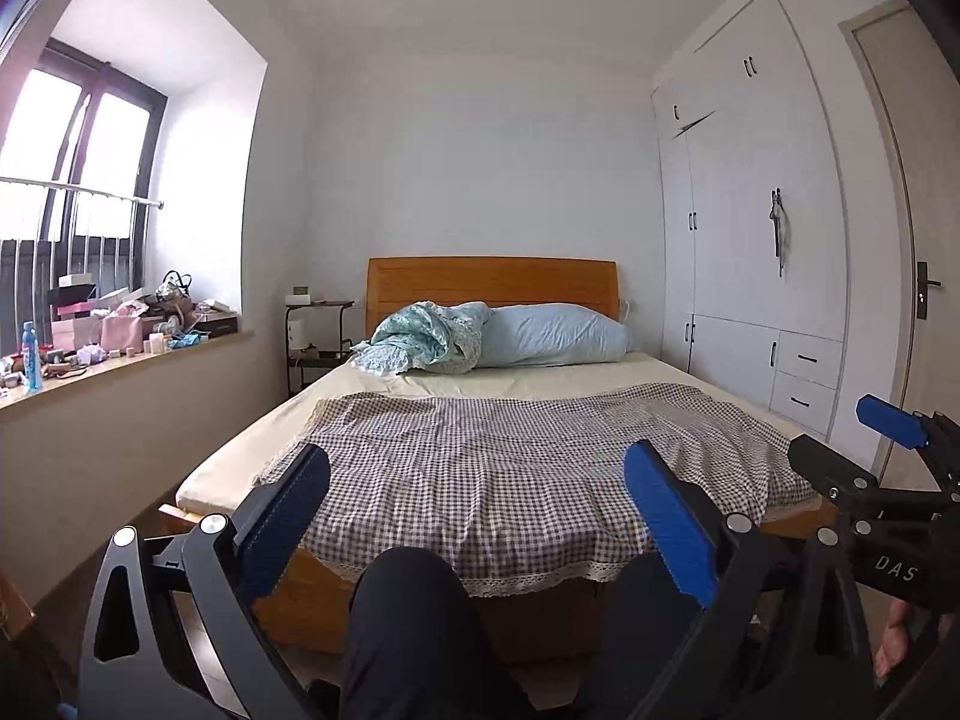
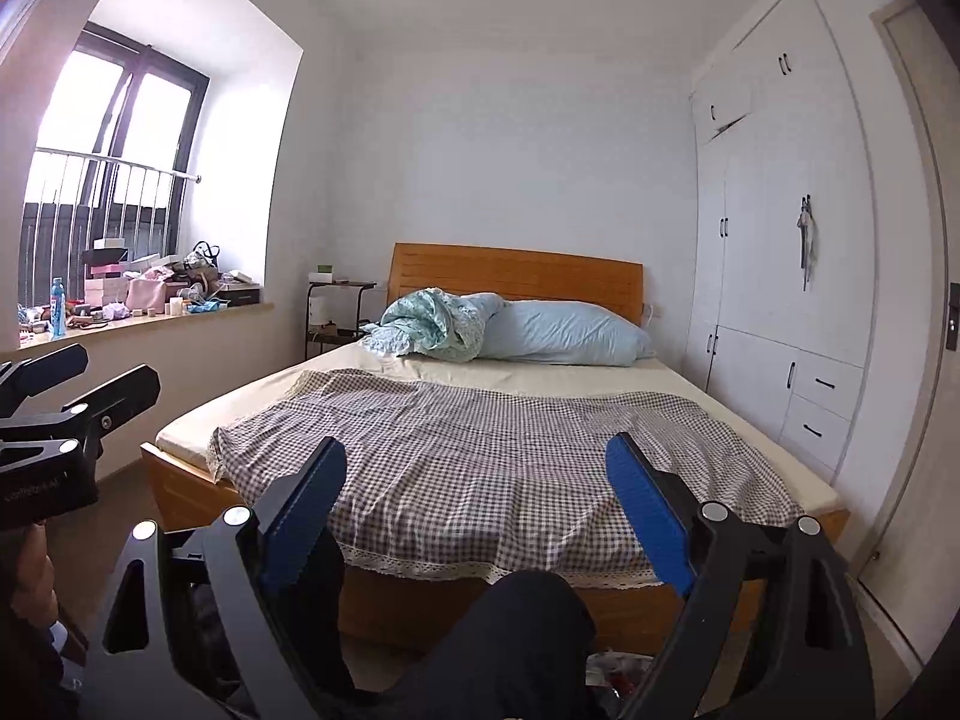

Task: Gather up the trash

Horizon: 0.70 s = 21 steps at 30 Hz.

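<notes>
Left gripper and right gripper: both released, jaws spread wide, nothing between them, at lower frame facing the bed. Trash: small items partly visible on the floor at bottom right, below the person's knee.

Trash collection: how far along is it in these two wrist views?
Nothing looks collected. In hand: nothing; left gripper and right gripper jaws are open and empty, facing the bed. Left: the cluttered windowsill, and what may be litter on the floor.
</notes>
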Available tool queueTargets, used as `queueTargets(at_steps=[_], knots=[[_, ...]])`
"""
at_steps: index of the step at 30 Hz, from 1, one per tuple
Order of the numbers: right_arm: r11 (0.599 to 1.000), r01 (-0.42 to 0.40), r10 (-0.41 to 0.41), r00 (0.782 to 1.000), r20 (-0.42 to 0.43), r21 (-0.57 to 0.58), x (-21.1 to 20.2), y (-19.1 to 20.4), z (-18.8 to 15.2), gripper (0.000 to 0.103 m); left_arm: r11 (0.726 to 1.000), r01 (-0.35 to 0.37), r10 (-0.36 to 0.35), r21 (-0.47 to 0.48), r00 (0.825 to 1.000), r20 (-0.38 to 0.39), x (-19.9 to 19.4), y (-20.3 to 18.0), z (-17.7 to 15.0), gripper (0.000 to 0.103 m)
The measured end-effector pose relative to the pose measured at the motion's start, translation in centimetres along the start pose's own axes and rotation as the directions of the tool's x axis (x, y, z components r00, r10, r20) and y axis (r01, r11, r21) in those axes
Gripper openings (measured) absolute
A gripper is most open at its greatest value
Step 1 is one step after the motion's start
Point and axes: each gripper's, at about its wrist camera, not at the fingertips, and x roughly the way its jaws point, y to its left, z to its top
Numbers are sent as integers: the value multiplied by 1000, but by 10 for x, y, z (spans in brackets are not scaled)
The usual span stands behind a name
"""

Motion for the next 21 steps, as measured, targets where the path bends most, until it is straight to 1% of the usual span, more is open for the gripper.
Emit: queueTargets(at_steps=[2, 8, 21], knots=[[1000, 3, -2, 1000, -13, 4, 2, -2, -3, 84, 1000, 1, -1, 0, 1000, -6, 1, 0, 0, 95], [1000, 12, -12, 1000, -18, -9, 3, 4, -6, 84, 1000, -9, 8, -21, 1000, -17, 4, 3, 0, 95], [1000, 6, -6, 1000, -21, -9, 5, 6, -5, 84, 1000, -21, 20, -14, 1000, -12, 4, 3, 2, 95]])
